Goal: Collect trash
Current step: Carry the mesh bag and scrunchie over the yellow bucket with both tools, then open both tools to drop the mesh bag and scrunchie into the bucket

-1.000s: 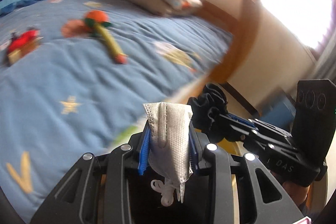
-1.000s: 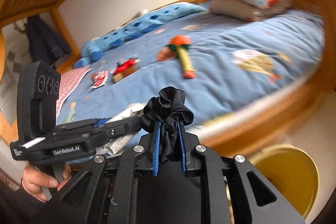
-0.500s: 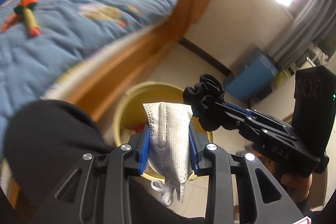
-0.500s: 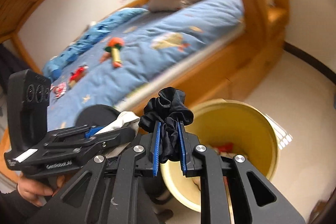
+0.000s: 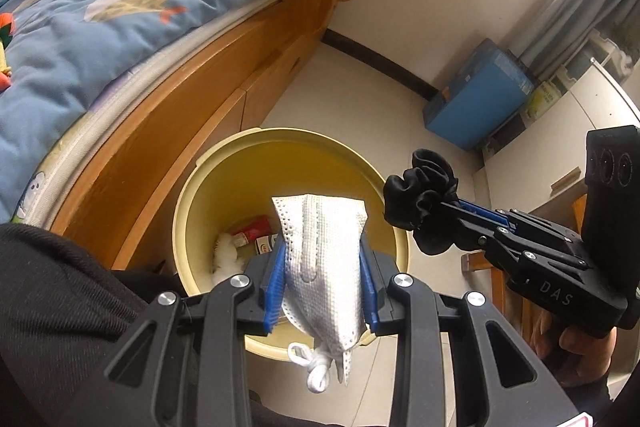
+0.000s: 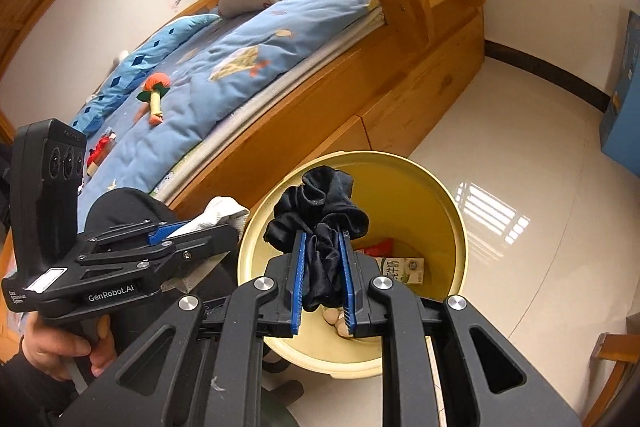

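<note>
Change: views swung from bed to yellow bin (image 5: 188, 211) below | left gripper (image 5: 322, 291) clamps white mask (image 5: 324, 259) | right gripper (image 6: 322, 275) pinches black scrunchie (image 6: 320, 211) | bin contents partly hidden behind both.

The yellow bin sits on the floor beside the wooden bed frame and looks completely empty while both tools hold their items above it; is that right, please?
Not quite: the yellow bin is not empty. The right wrist view shows a red wrapper and a small carton already inside it. The rest holds: it stands on the floor by the wooden bed frame, with the left tool clamping a white face mask and the right tool a black scrunchie above it.
</note>
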A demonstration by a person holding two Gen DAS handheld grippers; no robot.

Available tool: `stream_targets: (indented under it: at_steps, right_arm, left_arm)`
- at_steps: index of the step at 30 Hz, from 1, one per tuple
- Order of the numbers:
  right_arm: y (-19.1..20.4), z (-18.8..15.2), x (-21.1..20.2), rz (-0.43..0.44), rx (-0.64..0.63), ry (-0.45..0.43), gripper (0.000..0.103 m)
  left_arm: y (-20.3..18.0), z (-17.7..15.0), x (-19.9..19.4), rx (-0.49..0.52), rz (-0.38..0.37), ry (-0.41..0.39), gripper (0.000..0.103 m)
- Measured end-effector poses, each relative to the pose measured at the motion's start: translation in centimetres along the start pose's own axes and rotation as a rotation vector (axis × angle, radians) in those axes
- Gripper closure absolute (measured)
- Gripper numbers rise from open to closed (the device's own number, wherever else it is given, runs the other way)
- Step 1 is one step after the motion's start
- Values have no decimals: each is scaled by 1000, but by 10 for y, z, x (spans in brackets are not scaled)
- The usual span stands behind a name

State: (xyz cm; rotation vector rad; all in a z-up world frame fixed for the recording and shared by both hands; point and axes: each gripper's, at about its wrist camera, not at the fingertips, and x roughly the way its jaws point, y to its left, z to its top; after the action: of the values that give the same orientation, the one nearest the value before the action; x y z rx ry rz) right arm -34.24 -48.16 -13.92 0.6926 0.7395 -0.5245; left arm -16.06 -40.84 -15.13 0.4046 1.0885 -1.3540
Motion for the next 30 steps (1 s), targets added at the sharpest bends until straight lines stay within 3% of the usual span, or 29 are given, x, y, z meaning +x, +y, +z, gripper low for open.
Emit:
stream_targets:
  at_steps: [4, 5, 6, 7, 18, 19, 20, 22, 26, 30]
  right_arm:
    - [0, 0, 6, 5, -6, 13, 87]
    - [1, 0, 6, 2, -8, 14, 87]
    - [1, 0, 7, 3, -9, 15, 87]
    - [1, -1, 7, 6, -9, 17, 87]
    - [2, -3, 17, -29, -25, 53, 86]
    - [1, -3, 19, -28, -20, 57, 78]
    - [0, -3, 23, -30, -15, 75, 50]
    - [-3, -5, 30, -86, -4, 95, 18]
    - [-7, -10, 35, -71, 8, 122, 28]
    - [-12, -11, 34, -59, 32, 122, 30]
  left_arm:
    - [2, 4, 5, -8, 0, 7, 68]
    - [3, 5, 6, -10, 0, 8, 53]
    - [5, 6, 7, -18, 1, 9, 24]
    - [8, 6, 7, -30, 4, 3, 14]
    - [19, 8, 2, -51, 2, -21, 11]
    - [18, 8, 2, -47, 5, -20, 11]
    - [18, 8, 3, -43, 7, -20, 10]
    - [18, 7, 3, -42, 3, -18, 10]
    - [20, 7, 2, -47, -7, -20, 9]
    - [19, 7, 4, -43, -1, -15, 9]
